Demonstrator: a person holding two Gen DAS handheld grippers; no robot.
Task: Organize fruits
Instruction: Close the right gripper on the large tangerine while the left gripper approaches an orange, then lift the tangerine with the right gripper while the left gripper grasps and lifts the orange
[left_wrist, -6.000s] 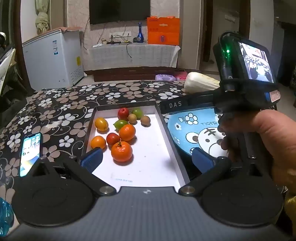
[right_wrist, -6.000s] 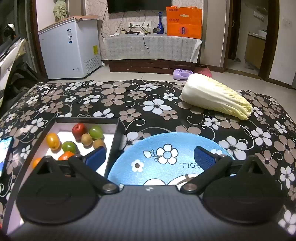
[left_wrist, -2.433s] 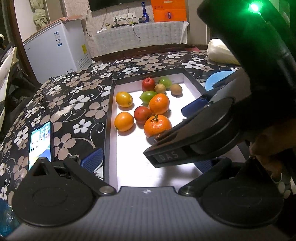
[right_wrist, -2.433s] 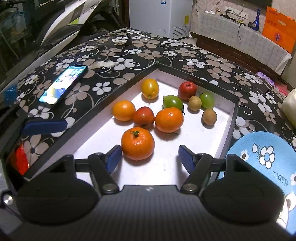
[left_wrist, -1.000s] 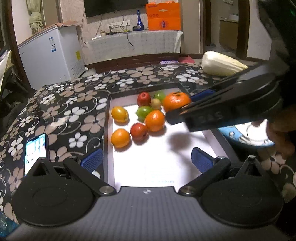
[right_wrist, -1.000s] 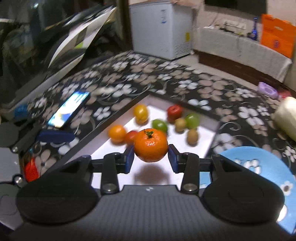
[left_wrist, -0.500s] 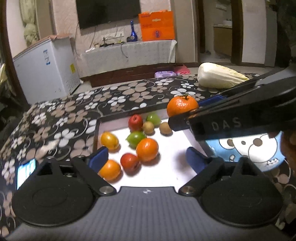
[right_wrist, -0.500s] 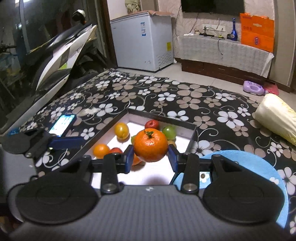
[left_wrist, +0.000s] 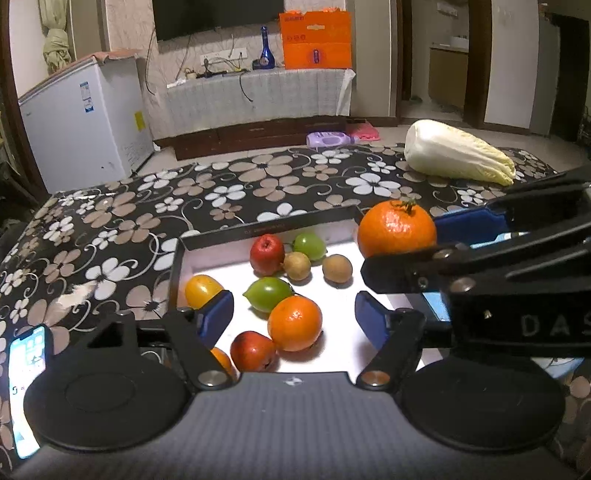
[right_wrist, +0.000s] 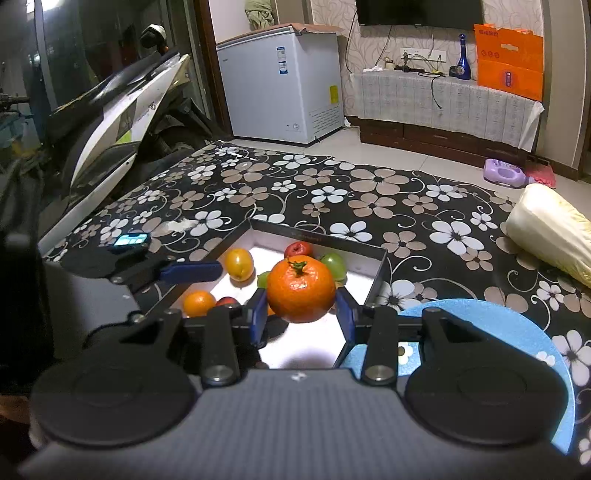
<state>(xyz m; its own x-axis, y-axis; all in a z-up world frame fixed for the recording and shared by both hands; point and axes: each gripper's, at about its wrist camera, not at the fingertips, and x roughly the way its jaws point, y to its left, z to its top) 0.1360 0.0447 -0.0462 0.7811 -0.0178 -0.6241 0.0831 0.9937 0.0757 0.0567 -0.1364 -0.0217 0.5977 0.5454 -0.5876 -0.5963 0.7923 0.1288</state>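
Note:
My right gripper (right_wrist: 300, 310) is shut on a stemmed tangerine (right_wrist: 299, 290), held in the air over the right side of the black-rimmed white tray (right_wrist: 317, 236). A blue cartoon plate (right_wrist: 498, 321) lies just right of the tray. In the left wrist view that tangerine (left_wrist: 397, 229) hangs above the tray's far right corner (left_wrist: 266, 225). My left gripper (left_wrist: 295, 317) is low over the tray, its jaws closing. An orange (left_wrist: 294, 323) lies between the blue pads (left_wrist: 218, 317), which stand apart from it. Several fruits lie around: red apple (left_wrist: 266, 254), lime (left_wrist: 269, 293), yellow fruit (left_wrist: 202, 290).
A Chinese cabbage (left_wrist: 458, 157) lies at the far right of the flowered tablecloth. A lit phone (left_wrist: 27, 369) rests at the table's left edge. A scooter (right_wrist: 122, 107) and a chest freezer (right_wrist: 288, 77) stand beyond the left side.
The right gripper has carried the tangerine up and rightward toward the tray's right edge. The left gripper has moved forward over the fruits and its jaws have narrowed.

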